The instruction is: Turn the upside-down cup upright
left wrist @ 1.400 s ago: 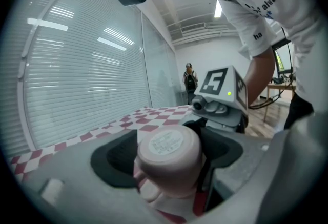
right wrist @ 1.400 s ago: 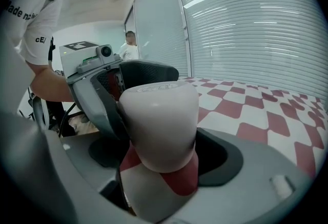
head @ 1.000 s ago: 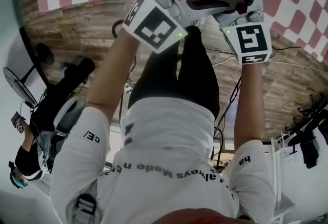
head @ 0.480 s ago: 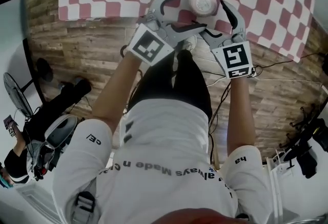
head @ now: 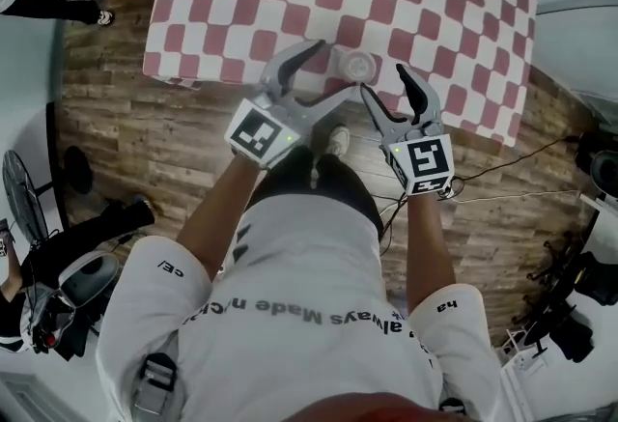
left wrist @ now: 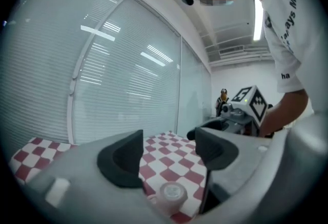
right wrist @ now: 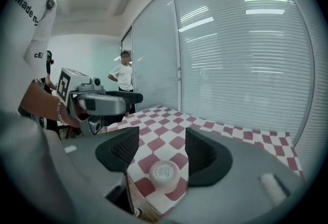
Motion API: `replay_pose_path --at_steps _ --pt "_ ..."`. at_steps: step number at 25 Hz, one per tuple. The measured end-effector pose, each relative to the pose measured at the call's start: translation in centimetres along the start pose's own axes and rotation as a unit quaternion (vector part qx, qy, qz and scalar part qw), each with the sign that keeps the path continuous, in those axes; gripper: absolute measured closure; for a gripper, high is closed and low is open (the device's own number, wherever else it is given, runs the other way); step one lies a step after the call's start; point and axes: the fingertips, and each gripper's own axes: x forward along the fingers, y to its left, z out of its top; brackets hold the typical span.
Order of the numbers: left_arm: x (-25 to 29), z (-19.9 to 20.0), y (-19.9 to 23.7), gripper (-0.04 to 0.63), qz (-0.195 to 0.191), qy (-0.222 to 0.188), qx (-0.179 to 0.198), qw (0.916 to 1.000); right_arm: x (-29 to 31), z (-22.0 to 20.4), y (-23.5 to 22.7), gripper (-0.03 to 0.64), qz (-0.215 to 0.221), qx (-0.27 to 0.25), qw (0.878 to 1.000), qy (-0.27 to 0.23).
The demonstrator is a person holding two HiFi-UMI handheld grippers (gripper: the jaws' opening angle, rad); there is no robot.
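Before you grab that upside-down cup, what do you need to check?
1. Small pale plastic cup on the red-and-white checked tablecloth, base up, nothing beside it: ok.
2. Left hand-held gripper: jaws have just been closing, apart, nothing between them: ok.
3. Right hand-held gripper: jaws also just been closing, apart, empty: ok.
4. Grip on cup: not ok, both hang above it.
5. Whether cup is empty: cannot tell.

Pale cup, base up, on checked tablecloth, near its edge
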Motion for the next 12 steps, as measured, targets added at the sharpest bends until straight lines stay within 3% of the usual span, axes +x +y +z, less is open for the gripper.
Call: replay_pose_path --at_steps 8,12 --pt "-3.9 8.5 -0.7 0.347 0.059 -0.030 -0.013 0.9977 -6.1 8.2 1.3 0.377 -0.044 0.012 0.998 -0.046" --pt "-5.2 11.4 -1.7 0.376 0.068 -0.039 -0.013 0.9968 -9.0 12.0 1.9 0.397 -0.068 0.026 0.994 -0.078"
